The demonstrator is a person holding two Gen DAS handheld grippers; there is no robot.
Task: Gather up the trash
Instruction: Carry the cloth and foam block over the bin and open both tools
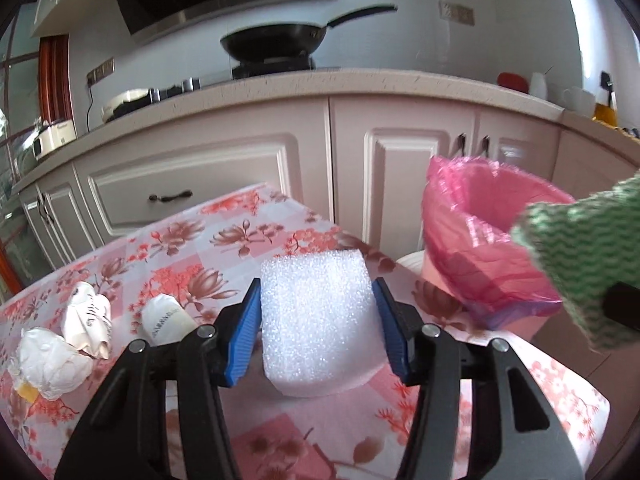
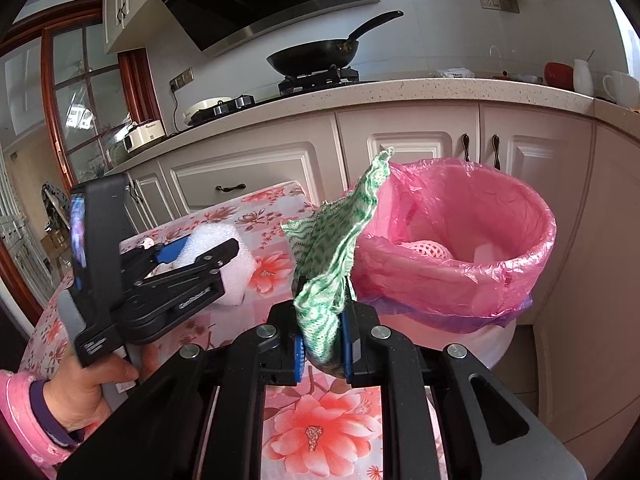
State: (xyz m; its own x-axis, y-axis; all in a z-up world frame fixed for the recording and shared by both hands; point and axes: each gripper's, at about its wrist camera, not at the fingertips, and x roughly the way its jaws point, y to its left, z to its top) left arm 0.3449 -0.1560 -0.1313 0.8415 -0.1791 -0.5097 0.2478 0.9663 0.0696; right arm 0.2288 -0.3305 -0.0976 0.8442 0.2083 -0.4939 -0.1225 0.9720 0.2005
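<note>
A white foam block (image 1: 316, 320) stands on the floral tablecloth (image 1: 168, 248), and my left gripper (image 1: 316, 284) has its blue pads against both of its sides. The same block (image 2: 228, 276) shows in the right wrist view inside that gripper (image 2: 188, 252). My right gripper (image 2: 323, 320) is shut on a green-and-white cloth (image 2: 332, 248), held up beside the bin's rim. The bin, lined with a pink bag (image 2: 532, 256), stands off the table's right edge with a pink foam net (image 2: 424, 250) inside. Three crumpled white papers (image 1: 52, 364) (image 1: 88, 316) (image 1: 164, 316) lie to the left.
A hand in a pink sleeve (image 2: 88, 384) holds the left gripper. Behind the table run white cabinets (image 1: 192, 184) and a speckled counter (image 2: 400, 88) carrying a black wok (image 2: 312, 58) on a stove. Cups and a red bowl (image 2: 558, 74) sit far right.
</note>
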